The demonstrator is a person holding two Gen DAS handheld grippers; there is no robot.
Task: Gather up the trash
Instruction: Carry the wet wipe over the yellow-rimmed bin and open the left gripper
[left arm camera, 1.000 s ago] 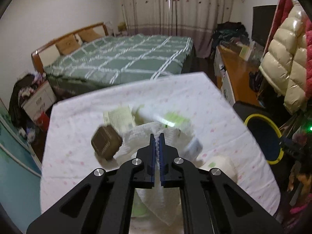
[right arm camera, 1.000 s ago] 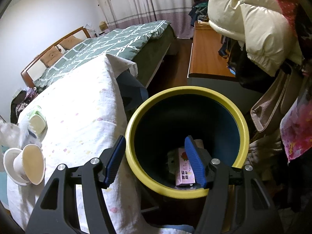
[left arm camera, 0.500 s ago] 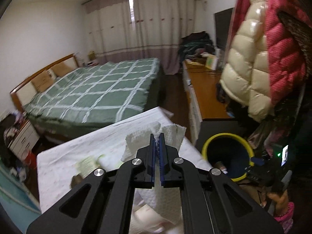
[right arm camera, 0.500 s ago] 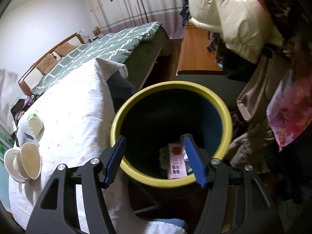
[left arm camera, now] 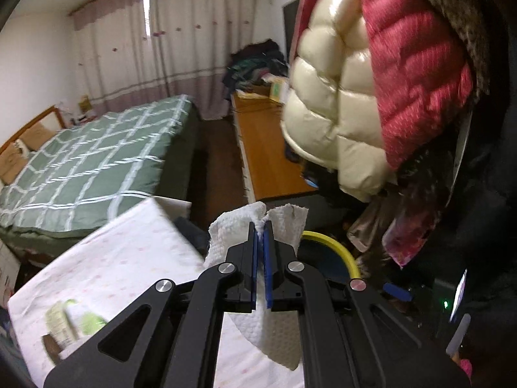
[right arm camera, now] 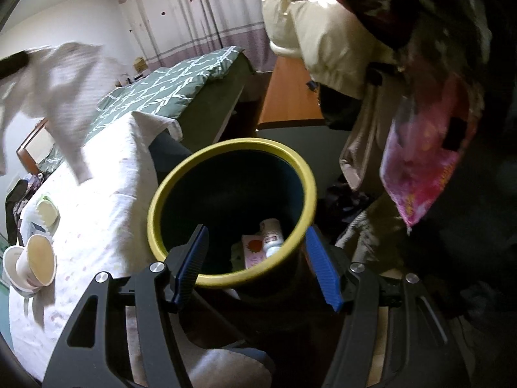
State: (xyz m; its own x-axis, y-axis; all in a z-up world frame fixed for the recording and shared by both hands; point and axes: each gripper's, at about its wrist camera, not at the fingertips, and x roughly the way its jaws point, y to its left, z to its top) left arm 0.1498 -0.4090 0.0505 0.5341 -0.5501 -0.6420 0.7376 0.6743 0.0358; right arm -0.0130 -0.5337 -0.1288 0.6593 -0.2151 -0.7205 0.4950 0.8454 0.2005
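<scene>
White paper towel (left arm camera: pixel 284 226) getting pinched tight in the left gripper (left arm camera: pixel 260 236), hanging up in the air past the corner of the cloth-covered table (left arm camera: pixel 129 258), near the yellow-rimmed bin (right arm camera: pixel 232 213). Right gripper (right arm camera: pixel 255 265) hanging with jaws apart, gripping nothing, blue pads straddling the bin's near rim. Already sitting in the bin: small bottle (right arm camera: pixel 271 236) and pink packet (right arm camera: pixel 253 249). Still sitting on the table: tipped cups (right arm camera: pixel 32 262).
</scene>
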